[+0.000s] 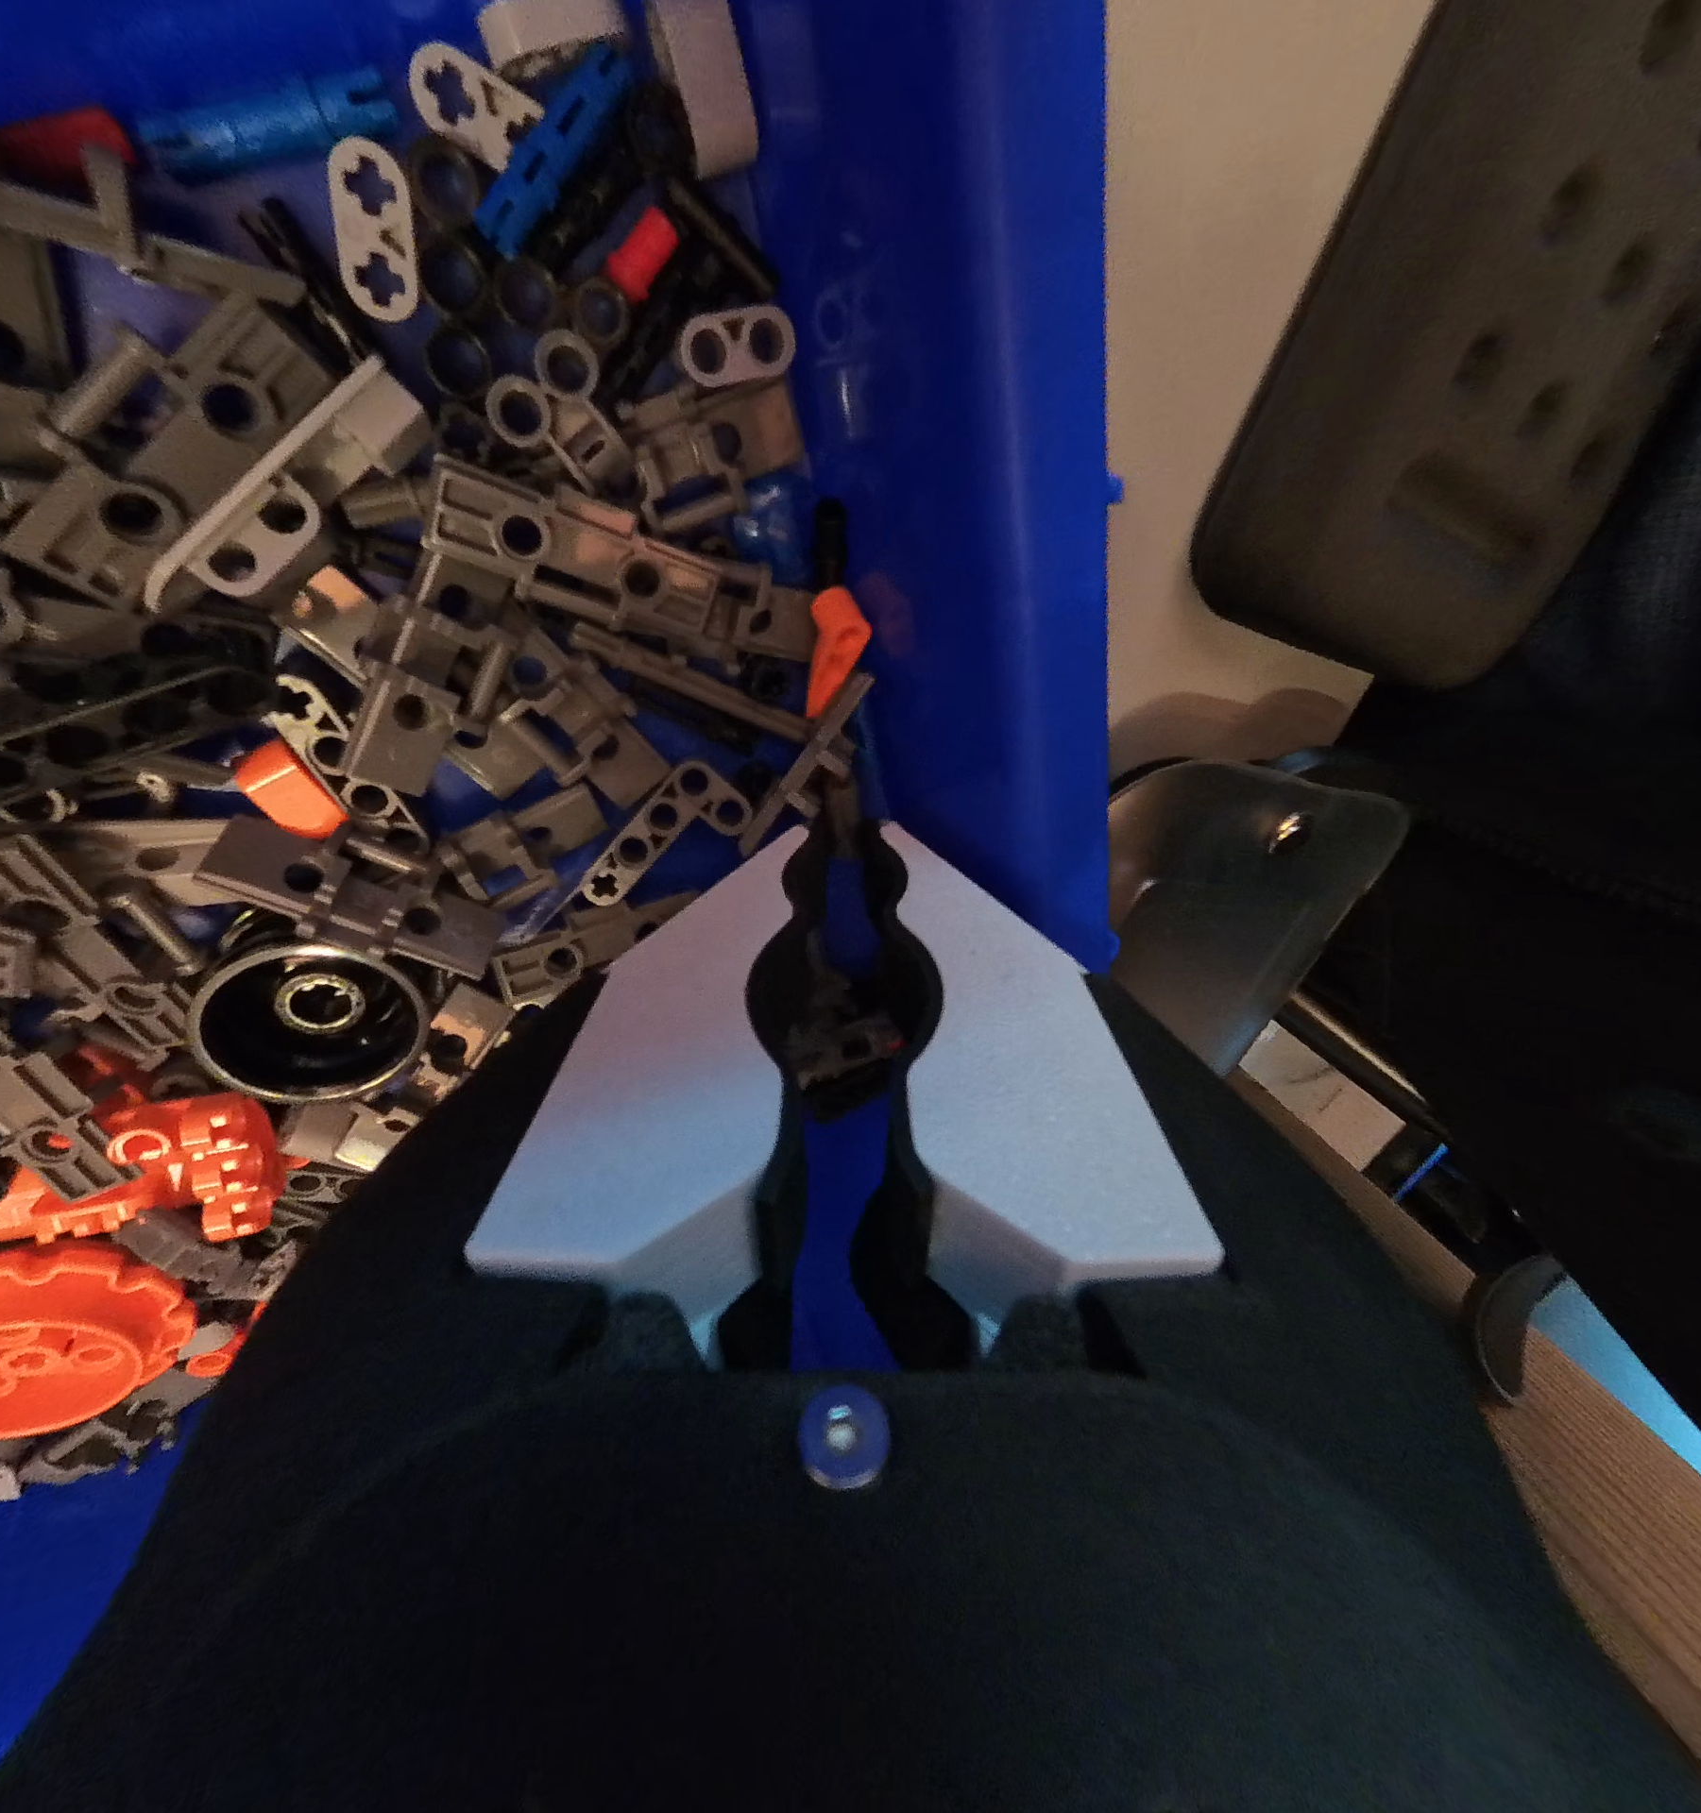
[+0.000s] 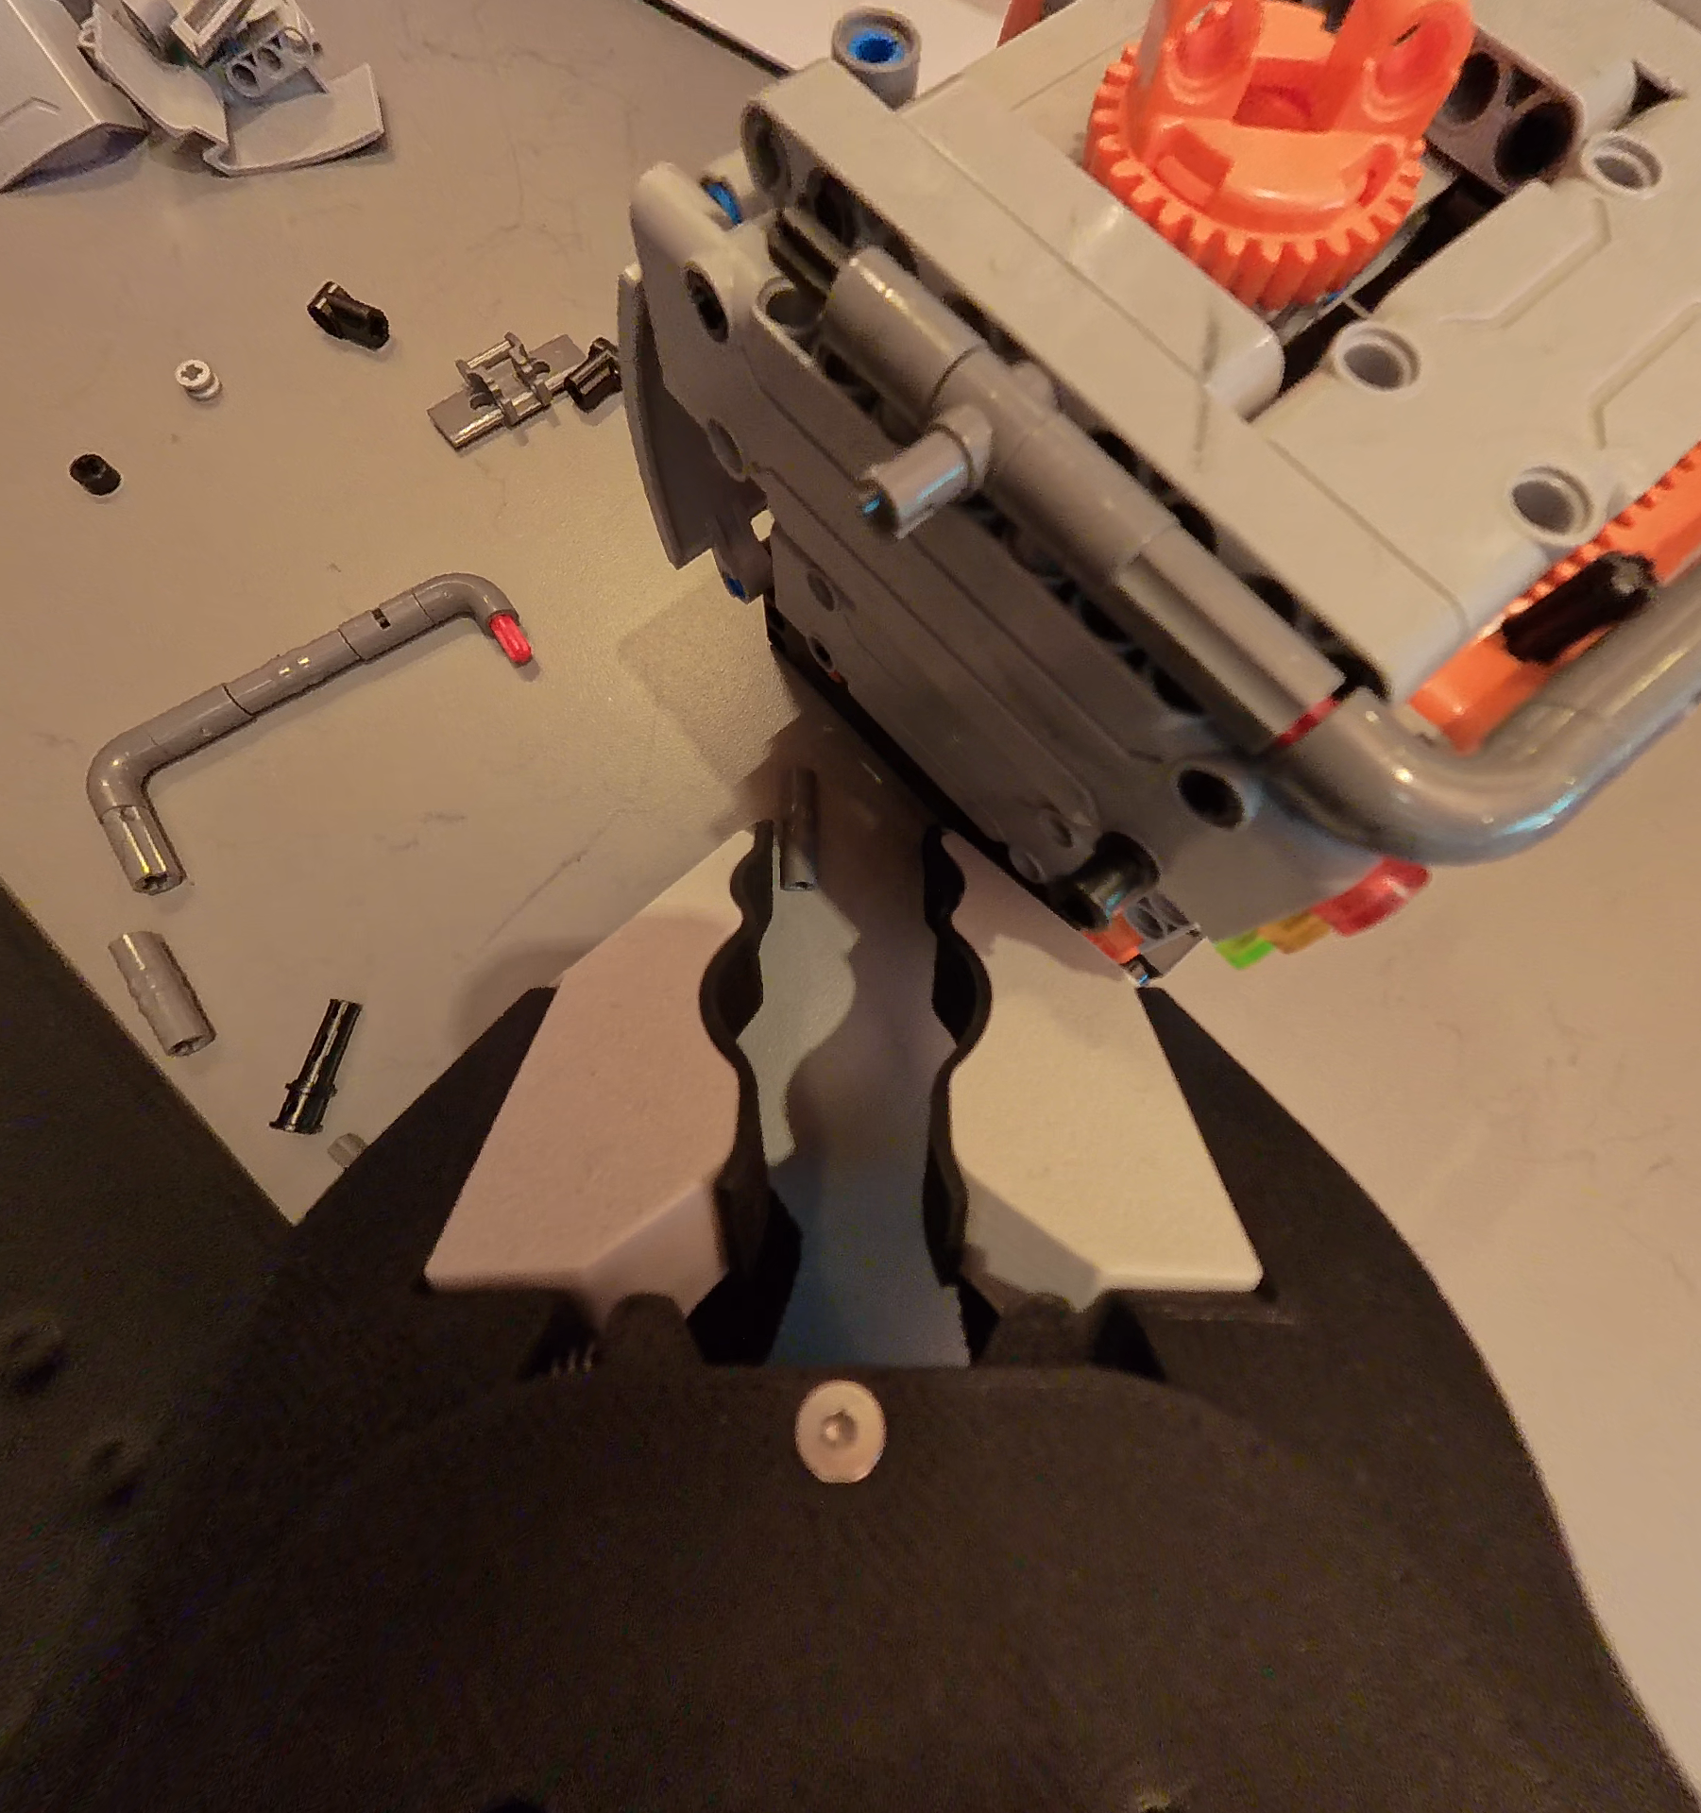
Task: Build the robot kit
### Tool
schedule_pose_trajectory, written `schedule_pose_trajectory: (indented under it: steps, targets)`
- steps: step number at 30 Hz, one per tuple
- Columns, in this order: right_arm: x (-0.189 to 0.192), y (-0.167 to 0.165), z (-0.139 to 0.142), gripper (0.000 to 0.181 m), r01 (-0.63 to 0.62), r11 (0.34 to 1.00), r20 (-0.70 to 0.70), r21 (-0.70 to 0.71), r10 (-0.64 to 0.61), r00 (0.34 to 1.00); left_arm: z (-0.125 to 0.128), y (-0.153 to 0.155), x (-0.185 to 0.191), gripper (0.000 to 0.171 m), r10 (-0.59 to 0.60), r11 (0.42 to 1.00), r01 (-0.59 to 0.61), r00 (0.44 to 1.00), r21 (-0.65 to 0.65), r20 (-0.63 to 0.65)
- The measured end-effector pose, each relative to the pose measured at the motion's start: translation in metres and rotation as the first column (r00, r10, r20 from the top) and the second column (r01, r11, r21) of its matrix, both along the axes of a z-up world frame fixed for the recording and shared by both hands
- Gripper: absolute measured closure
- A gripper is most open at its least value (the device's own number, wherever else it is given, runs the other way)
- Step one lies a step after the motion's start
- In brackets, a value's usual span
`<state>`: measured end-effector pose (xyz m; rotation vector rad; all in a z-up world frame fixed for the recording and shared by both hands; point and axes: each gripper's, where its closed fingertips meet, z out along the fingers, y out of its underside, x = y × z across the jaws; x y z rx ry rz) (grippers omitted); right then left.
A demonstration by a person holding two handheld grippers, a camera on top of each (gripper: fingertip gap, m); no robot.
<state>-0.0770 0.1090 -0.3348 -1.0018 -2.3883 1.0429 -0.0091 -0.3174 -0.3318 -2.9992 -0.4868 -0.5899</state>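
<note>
The blue bin [image 1: 925,294] fills most of the left wrist view. It is heaped with grey, black and orange building pieces, with a black wheel [image 1: 306,1010] and an orange toothed disc [image 1: 61,1344] low in the pile. Your left hand-held gripper [image 1: 841,854] reaches into the bin close to its right wall. Its jaws are drawn almost together, and a small black piece [image 1: 831,1060] sits clamped in the wavy recess between them. A thin grey rod and an orange connector [image 1: 836,647] lie just past the fingertips. Outside the bin, a dark perforated chair back [image 1: 1513,343] stands to the right.

In the right wrist view, the grey built model [image 2: 1072,441] sits on the desk [image 2: 1415,1128] with an orange gear [image 2: 1258,196] on top. Your right hand-held gripper [image 2: 846,854] is at the model's lower corner with its jaws apart and nothing between them. A short grey tube [image 2: 797,834] is beside the left fingertip; whether it touches the finger is unclear.

Loose parts are scattered to the left of that gripper, well apart from the model:
- a bent grey pipe [image 2: 287,677] with a red tip
- a grey sleeve [image 2: 159,991]
- a black pin [image 2: 316,1064]
- a flat grey link [image 2: 503,392]
- curved grey panels [image 2: 140,98] at the far edge
</note>
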Motion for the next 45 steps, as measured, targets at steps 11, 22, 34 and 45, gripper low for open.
schedule_pose_trajectory:
  steps: [11, 22, 34, 45]
  targets:
    - [0.0, 0.0, 0.0, 0.152, 0.0, 1.0, -0.011, 0.009, 0.0, 1.0, 0.013, -0.01, -0.009, 0.167, -0.008, 1.0, 0.008, 1.0, 0.026, 0.019]
    - [0.003, -0.004, 0.004, 0.151, -0.034, 0.999, -0.045, 0.025, 0.035, 0.998, 0.108, 0.049, -0.045, 0.166, -0.039, 0.981, 0.061, 0.992, 0.184, -0.12]
    - [0.031, -0.004, 0.044, 0.159, -0.071, 0.99, -0.052, -0.119, 0.065, 0.997, 0.073, 0.251, 0.019, 0.167, -0.164, 0.899, 0.195, 0.98, 0.393, -0.11]
    - [0.066, -0.034, 0.035, 0.16, -0.277, 0.951, 0.022, -0.137, 0.283, 0.959, 0.01, 0.358, 0.003, 0.166, -0.307, 0.868, 0.356, 0.933, 0.346, -0.19]
